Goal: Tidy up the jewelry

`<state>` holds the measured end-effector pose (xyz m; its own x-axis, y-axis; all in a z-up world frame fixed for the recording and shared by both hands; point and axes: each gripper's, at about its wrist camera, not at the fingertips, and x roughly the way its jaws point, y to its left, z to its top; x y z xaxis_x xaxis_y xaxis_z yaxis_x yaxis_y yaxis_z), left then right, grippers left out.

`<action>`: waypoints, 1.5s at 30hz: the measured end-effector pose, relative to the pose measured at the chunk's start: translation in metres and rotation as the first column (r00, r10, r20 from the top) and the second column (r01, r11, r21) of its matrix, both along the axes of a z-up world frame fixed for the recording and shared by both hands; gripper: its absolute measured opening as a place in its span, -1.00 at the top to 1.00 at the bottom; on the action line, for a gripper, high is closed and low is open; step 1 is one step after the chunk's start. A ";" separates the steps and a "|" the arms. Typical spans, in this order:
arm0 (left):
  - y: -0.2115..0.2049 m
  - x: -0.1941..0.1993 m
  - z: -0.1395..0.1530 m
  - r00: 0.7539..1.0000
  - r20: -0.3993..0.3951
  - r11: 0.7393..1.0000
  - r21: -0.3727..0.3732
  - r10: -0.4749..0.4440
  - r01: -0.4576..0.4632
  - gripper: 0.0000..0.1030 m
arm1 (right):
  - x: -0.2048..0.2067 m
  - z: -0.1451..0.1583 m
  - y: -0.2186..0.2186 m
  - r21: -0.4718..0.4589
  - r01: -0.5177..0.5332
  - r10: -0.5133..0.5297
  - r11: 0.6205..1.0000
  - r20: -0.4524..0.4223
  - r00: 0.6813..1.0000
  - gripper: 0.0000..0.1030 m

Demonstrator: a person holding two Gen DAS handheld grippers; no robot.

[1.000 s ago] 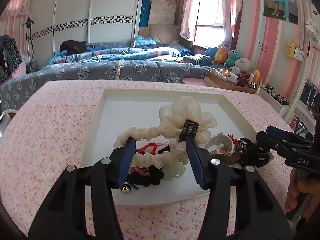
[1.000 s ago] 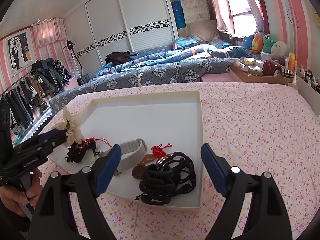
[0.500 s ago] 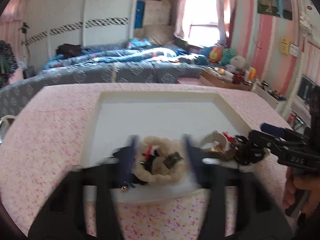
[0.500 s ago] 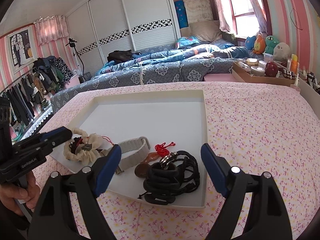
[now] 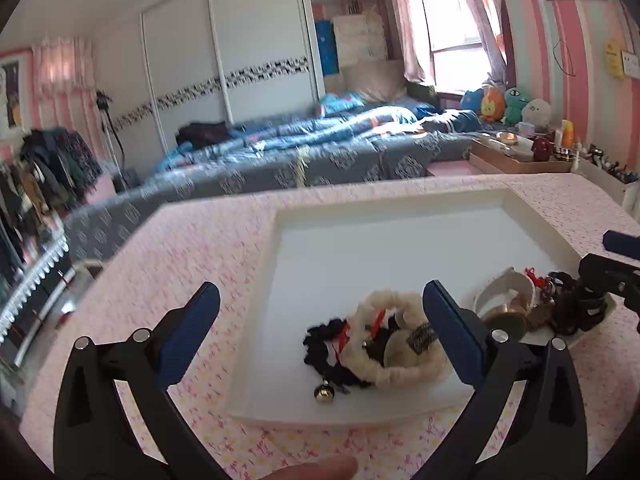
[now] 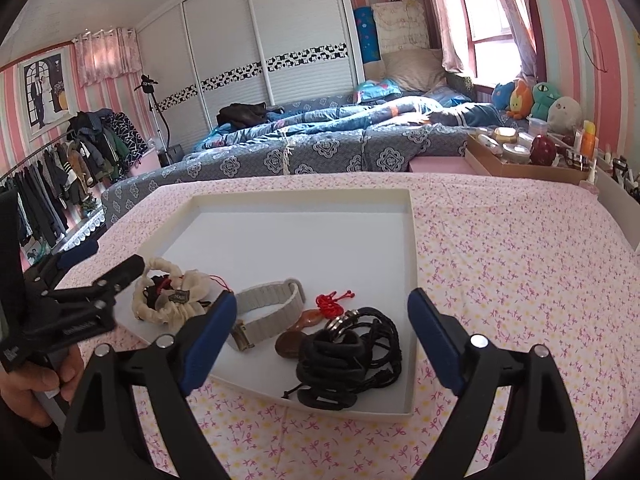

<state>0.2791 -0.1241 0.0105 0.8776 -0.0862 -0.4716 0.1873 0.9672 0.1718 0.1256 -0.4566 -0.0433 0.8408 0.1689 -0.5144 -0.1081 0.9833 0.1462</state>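
Left gripper [image 5: 320,312] hovers spread wide, empty, the cream scrunchie [image 5: 394,344] lying in the tray [image 5: 400,240] beside its right finger.

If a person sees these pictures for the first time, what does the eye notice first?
First the white tray on the pink flowered cloth, its jewelry crowded along the near edge. A cream scrunchie lies at one end, a tangle of black hair ties at the other, with both grippers open before them.

Daylight from the window [image 6: 494,12] at upper right reaches you, blown out to white glare; your left wrist view blurs softly, and fisheye curvature darkens both frames' corners.
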 end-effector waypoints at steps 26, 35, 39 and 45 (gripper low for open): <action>0.065 -0.091 0.001 0.997 0.073 0.985 -0.171 0.028 -0.015 -0.94 | -0.098 -0.007 0.018 -0.116 0.133 -0.112 0.984 0.166 0.980 -0.96; 0.064 -0.099 0.005 0.991 0.134 0.990 -0.144 0.028 -0.008 -0.94 | -0.100 -0.004 0.028 -0.146 0.122 -0.096 0.982 0.173 0.980 -0.96; 0.062 -0.102 0.006 0.988 0.150 0.991 -0.132 0.022 -0.002 -0.94 | -0.099 -0.005 0.026 -0.134 0.115 -0.093 0.984 0.163 0.982 -0.96; 0.064 -0.101 0.006 0.988 0.150 0.990 -0.142 0.027 -0.006 -0.94 | -0.098 -0.006 0.027 -0.127 0.110 -0.090 0.986 0.154 0.984 -0.96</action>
